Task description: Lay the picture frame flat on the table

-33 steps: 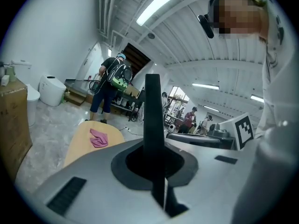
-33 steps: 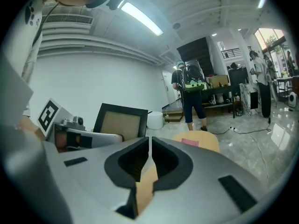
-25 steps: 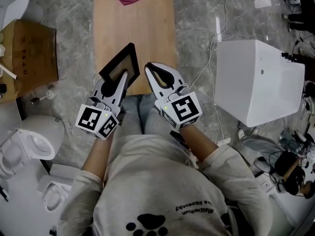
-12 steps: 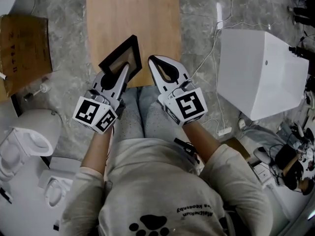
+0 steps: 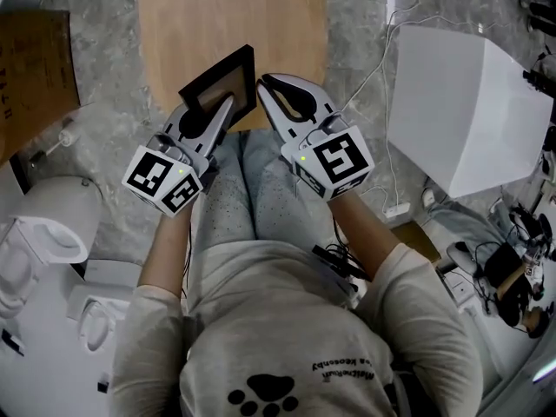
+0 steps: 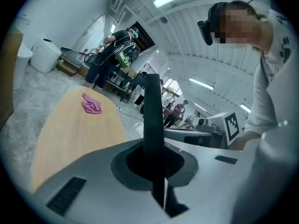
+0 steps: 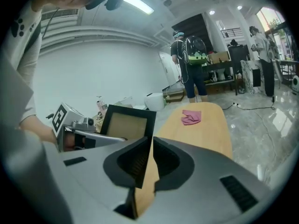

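Observation:
The picture frame [image 5: 221, 80] is black with a tan inner panel. It stands tilted on edge over the near end of the wooden table [image 5: 230, 16]. My left gripper [image 5: 226, 104] is shut on its lower edge. In the left gripper view the frame [image 6: 152, 115] rises edge-on from between the jaws. My right gripper [image 5: 265, 87] hovers just right of the frame without touching it. Its jaws have just been opening by a hair, stand almost together and hold nothing [image 7: 152, 141]. The right gripper view shows the frame's face [image 7: 128, 124] to the left.
A pink cloth [image 7: 191, 117] lies at the table's far end. On the floor a white box [image 5: 460, 111] stands to the right, with cables [image 5: 382, 50] beside it. A cardboard box [image 5: 35, 68] and white fixtures [image 5: 43, 233] are on the left. The person's knees [image 5: 252, 189] are below the grippers.
Both grippers have sunk toward the table's near end, the left one carrying the frame down with it. The pink cloth has passed out of the head view.

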The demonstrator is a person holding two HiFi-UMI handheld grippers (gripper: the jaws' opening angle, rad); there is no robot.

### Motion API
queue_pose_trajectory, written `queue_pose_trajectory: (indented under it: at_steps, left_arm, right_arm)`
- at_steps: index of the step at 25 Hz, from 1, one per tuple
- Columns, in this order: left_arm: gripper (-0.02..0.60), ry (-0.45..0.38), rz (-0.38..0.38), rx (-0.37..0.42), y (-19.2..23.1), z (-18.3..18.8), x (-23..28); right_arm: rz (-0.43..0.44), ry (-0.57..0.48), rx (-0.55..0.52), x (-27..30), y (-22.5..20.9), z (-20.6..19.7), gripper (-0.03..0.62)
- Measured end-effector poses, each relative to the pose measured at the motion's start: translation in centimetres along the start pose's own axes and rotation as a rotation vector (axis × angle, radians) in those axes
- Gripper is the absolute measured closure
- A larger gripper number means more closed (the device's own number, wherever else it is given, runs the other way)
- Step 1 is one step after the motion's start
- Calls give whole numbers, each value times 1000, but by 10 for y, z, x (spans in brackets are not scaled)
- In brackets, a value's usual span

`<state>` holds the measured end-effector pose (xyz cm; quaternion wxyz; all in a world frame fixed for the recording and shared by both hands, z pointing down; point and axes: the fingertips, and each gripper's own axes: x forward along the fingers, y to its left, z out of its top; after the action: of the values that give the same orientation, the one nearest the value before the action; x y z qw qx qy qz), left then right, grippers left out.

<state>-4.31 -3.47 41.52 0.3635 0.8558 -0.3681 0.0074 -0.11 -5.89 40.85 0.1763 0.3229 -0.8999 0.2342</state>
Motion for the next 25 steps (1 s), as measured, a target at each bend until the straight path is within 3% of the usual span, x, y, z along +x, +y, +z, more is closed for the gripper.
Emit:
queue_pose_trajectory:
  at_steps: [6, 25]
  left_arm:
    - [565, 29, -35, -14, 2, -24, 11]
    - [565, 91, -114, -30, 27, -59, 30]
  right_arm:
    - [-6, 39, 67, 4, -8, -26, 498]
    - [15, 136, 143, 28, -20, -85, 495]
